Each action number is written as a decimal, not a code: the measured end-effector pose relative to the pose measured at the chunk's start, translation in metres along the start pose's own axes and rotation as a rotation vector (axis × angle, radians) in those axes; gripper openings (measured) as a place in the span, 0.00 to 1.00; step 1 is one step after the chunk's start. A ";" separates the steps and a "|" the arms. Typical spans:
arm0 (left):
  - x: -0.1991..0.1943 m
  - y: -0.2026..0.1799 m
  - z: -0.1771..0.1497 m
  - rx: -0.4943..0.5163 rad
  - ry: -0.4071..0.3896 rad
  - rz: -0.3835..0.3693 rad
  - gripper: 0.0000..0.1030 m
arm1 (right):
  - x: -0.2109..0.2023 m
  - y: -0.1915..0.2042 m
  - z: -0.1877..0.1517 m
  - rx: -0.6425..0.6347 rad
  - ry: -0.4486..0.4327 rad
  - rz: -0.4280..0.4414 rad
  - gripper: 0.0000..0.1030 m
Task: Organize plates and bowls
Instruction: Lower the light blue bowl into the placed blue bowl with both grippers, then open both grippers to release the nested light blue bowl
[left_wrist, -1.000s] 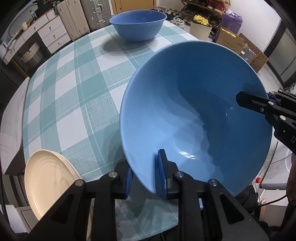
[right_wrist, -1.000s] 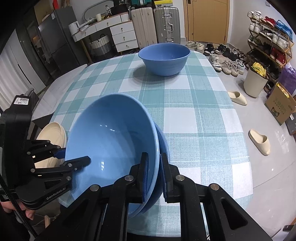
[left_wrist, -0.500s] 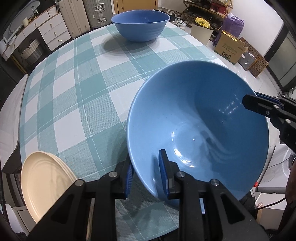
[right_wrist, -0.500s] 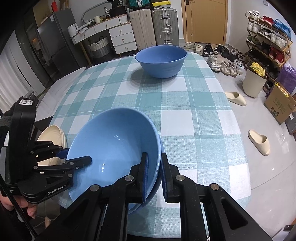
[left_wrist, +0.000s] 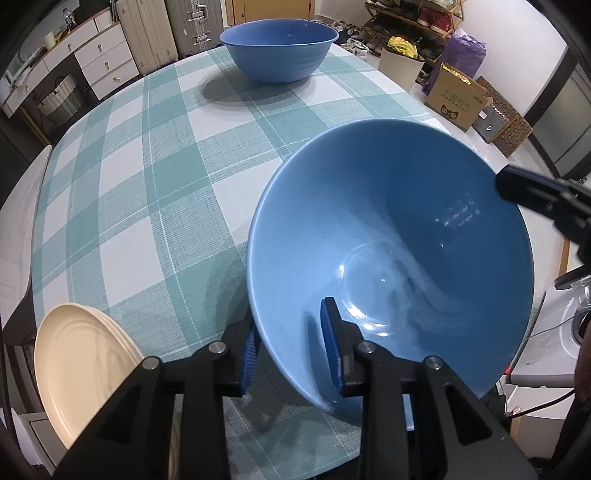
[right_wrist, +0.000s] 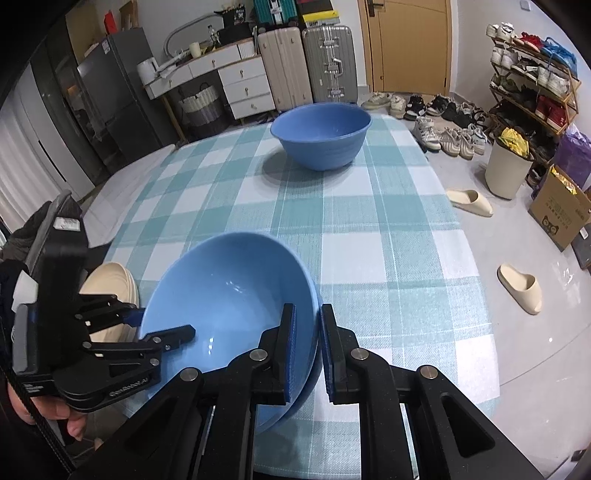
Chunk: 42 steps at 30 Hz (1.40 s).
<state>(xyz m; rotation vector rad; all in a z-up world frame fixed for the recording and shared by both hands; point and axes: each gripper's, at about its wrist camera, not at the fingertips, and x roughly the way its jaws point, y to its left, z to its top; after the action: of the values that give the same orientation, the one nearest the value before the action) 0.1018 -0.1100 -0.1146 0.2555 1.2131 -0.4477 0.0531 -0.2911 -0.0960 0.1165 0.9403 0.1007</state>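
A big blue bowl (left_wrist: 406, 229) sits tilted inside a second blue bowl (right_wrist: 314, 354) at the table's near edge. My left gripper (left_wrist: 290, 347) straddles the near rim with one pad inside and one outside. Its jaws are opening, and a thin gap shows beside the inner pad. From the right wrist view, the left gripper (right_wrist: 162, 325) reaches in from the left. My right gripper (right_wrist: 306, 343) is shut on the nested rims on the opposite side. A third blue bowl (right_wrist: 321, 136) stands alone at the far end.
Cream plates (left_wrist: 81, 362) are stacked at the front left edge of the checked tablecloth (right_wrist: 369, 229). Beyond the table stand suitcases, drawers and a shoe rack. Slippers (right_wrist: 521, 284), a bin and a cardboard box lie on the floor to the right.
The held bowl has come down from a steep tilt and settled lower into the bowl beneath it. My left jaws stand slightly wider than before.
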 end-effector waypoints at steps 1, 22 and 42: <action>0.000 0.000 0.000 -0.004 0.000 -0.006 0.28 | -0.003 -0.001 0.001 0.003 -0.009 0.008 0.12; -0.026 0.007 -0.006 -0.078 -0.175 0.029 0.35 | 0.006 0.005 -0.009 -0.027 -0.062 0.114 0.12; -0.061 0.021 0.002 -0.229 -0.420 0.002 0.57 | -0.025 0.008 0.006 -0.088 -0.355 0.090 0.82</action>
<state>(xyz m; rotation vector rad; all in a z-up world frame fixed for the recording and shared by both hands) 0.0964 -0.0806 -0.0570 -0.0353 0.8413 -0.3361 0.0431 -0.2873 -0.0712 0.0913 0.5756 0.1977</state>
